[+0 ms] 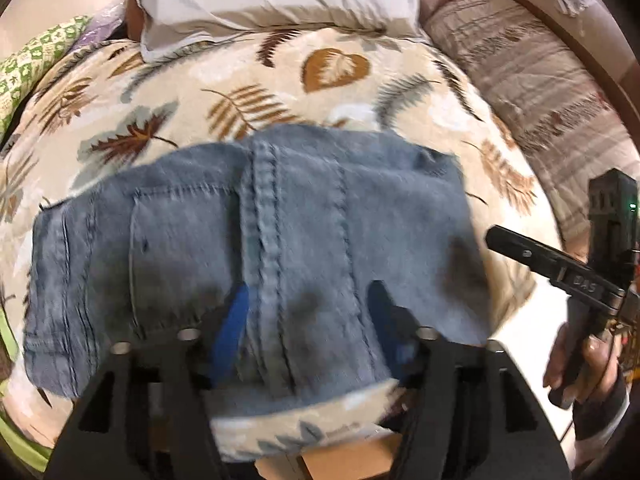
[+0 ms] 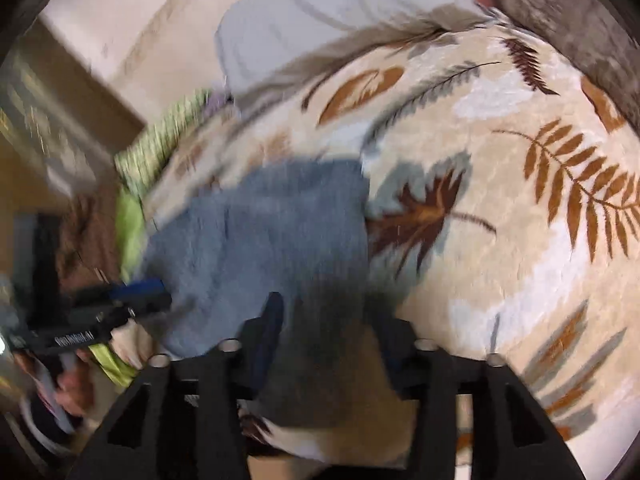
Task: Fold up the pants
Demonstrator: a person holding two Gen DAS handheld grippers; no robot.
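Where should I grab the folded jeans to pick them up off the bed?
Grip the jeans at the near edge, coming from the front of the bed. That edge lies right under the left gripper, whose open jaws straddle the thick centre seam, so the stacked layers lift together.

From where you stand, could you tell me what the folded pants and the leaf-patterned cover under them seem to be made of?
The pants look like faded blue denim: a woven, matte surface with raised double-stitched seams and a pocket outline. The leaf-patterned cover looks like a plush fleece or velour blanket, judging by its soft, slightly shiny nap; the blur leaves the exact fabric open.
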